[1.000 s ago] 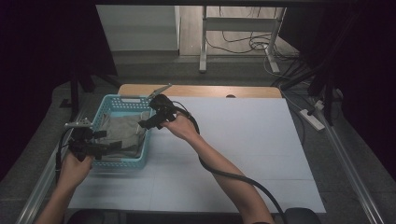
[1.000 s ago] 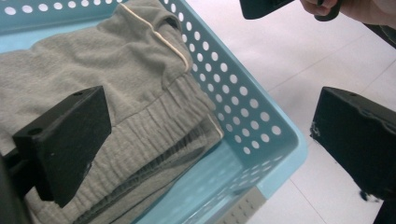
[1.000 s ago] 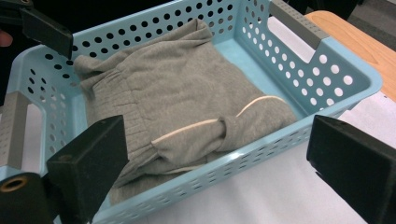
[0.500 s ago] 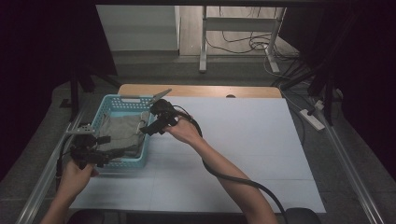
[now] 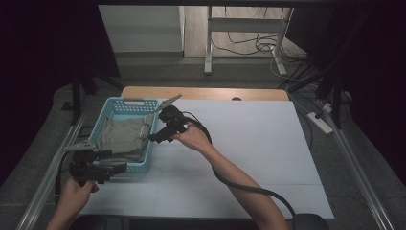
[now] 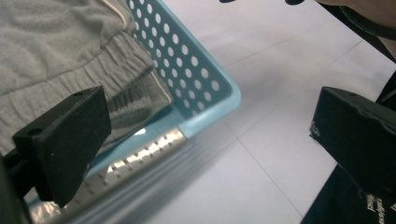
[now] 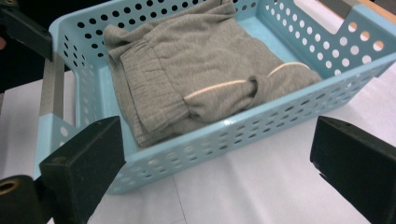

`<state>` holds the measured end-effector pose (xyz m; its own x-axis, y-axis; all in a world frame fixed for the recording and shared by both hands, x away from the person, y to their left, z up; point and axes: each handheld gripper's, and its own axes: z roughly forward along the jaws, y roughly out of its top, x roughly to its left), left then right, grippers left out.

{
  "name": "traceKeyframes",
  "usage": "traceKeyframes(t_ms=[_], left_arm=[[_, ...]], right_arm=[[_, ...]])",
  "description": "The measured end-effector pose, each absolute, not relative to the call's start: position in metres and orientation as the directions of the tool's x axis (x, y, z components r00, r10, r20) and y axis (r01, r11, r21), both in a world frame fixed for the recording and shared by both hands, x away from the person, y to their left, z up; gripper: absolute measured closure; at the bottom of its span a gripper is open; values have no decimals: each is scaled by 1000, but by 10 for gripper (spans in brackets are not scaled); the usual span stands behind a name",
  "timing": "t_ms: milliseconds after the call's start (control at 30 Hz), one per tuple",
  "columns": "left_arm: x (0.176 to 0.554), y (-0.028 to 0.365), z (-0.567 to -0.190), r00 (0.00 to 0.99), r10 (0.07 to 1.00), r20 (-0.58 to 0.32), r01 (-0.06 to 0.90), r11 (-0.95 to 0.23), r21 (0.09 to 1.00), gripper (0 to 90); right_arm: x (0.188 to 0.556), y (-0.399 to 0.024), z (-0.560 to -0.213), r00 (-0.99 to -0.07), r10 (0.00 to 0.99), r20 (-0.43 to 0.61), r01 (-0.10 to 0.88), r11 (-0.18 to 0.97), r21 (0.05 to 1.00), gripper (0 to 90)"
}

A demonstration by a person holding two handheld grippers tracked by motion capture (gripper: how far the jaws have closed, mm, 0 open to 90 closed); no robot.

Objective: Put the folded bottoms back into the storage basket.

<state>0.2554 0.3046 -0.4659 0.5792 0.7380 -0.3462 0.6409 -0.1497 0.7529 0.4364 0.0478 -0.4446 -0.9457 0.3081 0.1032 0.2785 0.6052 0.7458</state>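
I am holding both my left gripper [image 5: 117,167] and right gripper [image 5: 154,137] spread wide beside the blue basket [image 5: 125,104] of grey clothing [image 5: 122,136], left of frame.

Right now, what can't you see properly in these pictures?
- The bottom of the blue basket: in the right gripper view the folded grey clothes cover it.
- The basket's near end: blurred in the left gripper view, and cut off by the bottom edge.
- What garment the clothes are: folded, so I cannot tell.
- The left tool: small and dark in the high view.
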Motion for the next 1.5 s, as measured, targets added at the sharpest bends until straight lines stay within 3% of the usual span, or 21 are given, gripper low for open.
traceKeyframes(t_ms=[767,1500], left_arm=[[220,300,-473,595,732,-332,631,-169,757,0],[213,302,-481,620,706,-343,637,-198,745,0]], right_arm=[[426,23,-446,-951,298,86,256,597,760,33],[417,1,-452,-942,321,96,278,588,760,31]])
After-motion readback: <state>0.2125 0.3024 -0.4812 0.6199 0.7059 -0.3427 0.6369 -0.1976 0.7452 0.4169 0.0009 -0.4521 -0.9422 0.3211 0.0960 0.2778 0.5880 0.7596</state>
